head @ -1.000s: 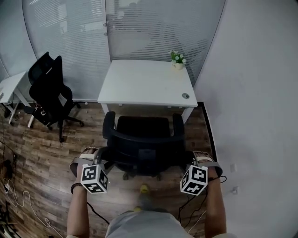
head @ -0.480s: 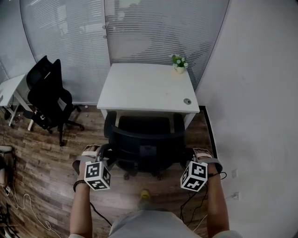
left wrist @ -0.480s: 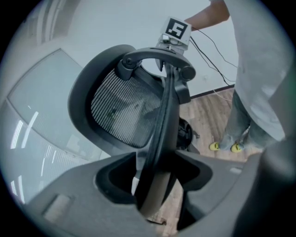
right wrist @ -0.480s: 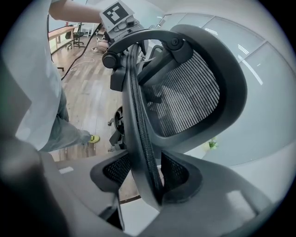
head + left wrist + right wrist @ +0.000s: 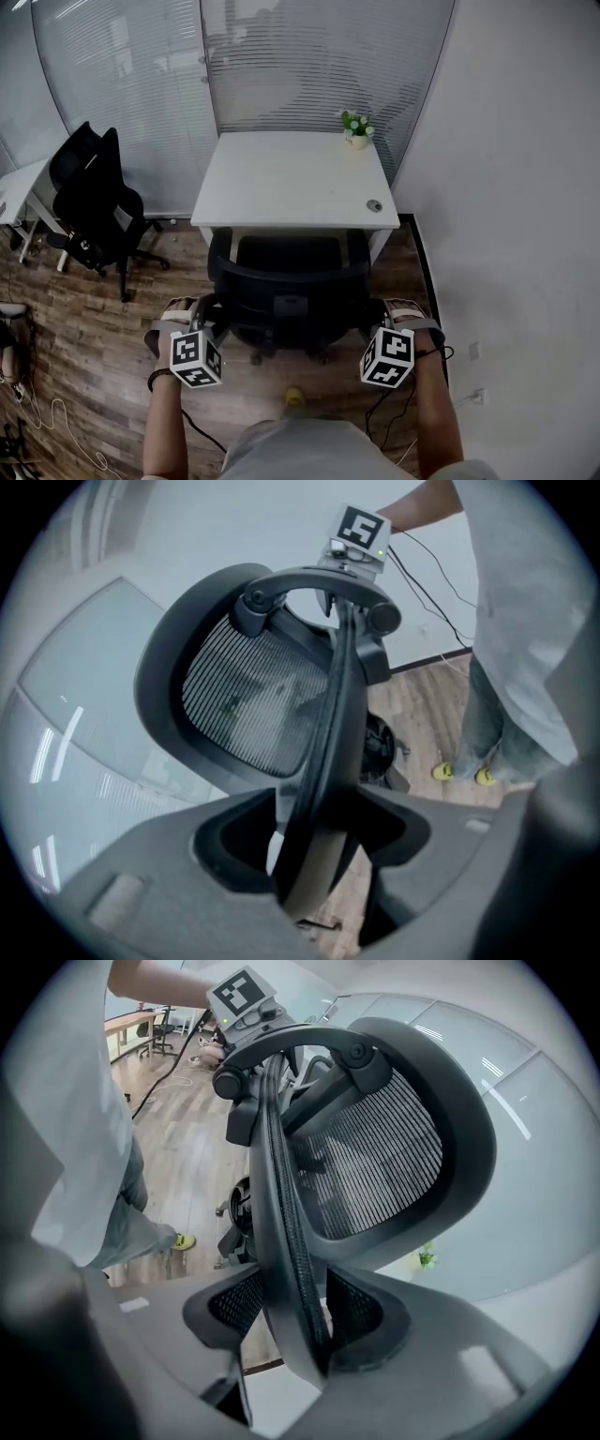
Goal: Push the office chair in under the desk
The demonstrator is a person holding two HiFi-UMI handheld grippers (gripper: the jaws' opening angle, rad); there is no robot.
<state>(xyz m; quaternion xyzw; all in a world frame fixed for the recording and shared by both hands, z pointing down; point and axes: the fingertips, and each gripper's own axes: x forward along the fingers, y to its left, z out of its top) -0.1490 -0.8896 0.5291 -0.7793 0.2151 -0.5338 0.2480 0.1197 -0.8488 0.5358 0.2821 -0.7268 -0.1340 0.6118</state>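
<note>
The black office chair (image 5: 289, 281) faces the white desk (image 5: 281, 178), its seat front at the desk's near edge. My left gripper (image 5: 208, 315) is shut on the left edge of the mesh backrest (image 5: 248, 700). In the left gripper view the rim runs between the jaws of the left gripper (image 5: 314, 869). At the backrest's right edge my right gripper (image 5: 379, 315) is shut on the frame. The right gripper view shows the backrest rim (image 5: 281, 1204) caught between the jaws of the right gripper (image 5: 302, 1321). Both marker cubes sit behind the chair.
A second black chair (image 5: 92, 202) stands at the left by another desk (image 5: 19, 178). A small potted plant (image 5: 356, 125) sits on the desk's far right corner. A white wall (image 5: 506, 234) runs along the right, frosted glass behind the desk. Cables (image 5: 42, 417) lie on the wooden floor.
The chair has rolled forward toward the desk, its seat now reaching the desk's edge. Both grippers moved forward with the backrest, still holding it.
</note>
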